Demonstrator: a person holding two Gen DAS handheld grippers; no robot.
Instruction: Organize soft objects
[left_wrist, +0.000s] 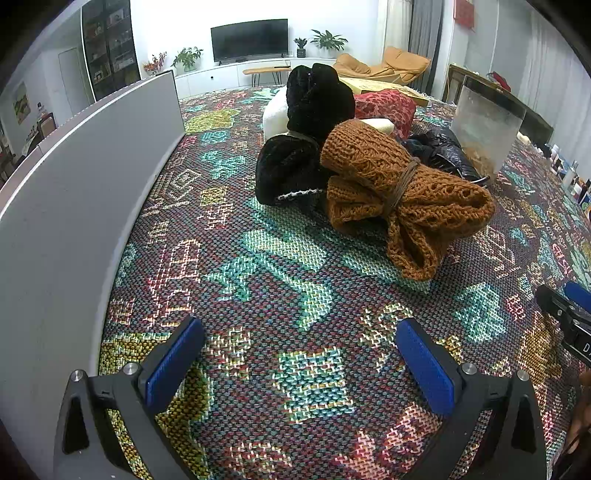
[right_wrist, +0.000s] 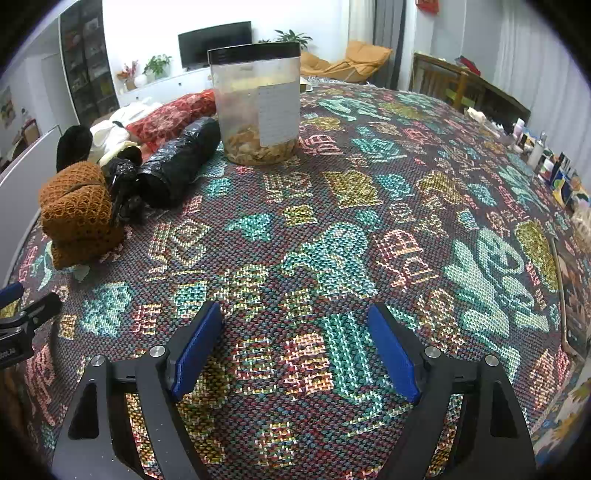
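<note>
A brown knitted bundle tied with cord lies on the patterned woven cloth, ahead and to the right of my left gripper. Behind it sit a black fuzzy bundle, a white plush piece and a red patterned cushion. My left gripper is open over bare cloth, nothing between its blue pads. My right gripper is also open over the cloth, well clear of the brown bundle at far left. The right gripper's tip shows at the left view's right edge.
A clear tub with a black lid stands at the back. A crumpled black plastic roll lies beside it. A grey upright panel borders the left side. Small bottles and boxes line the right edge.
</note>
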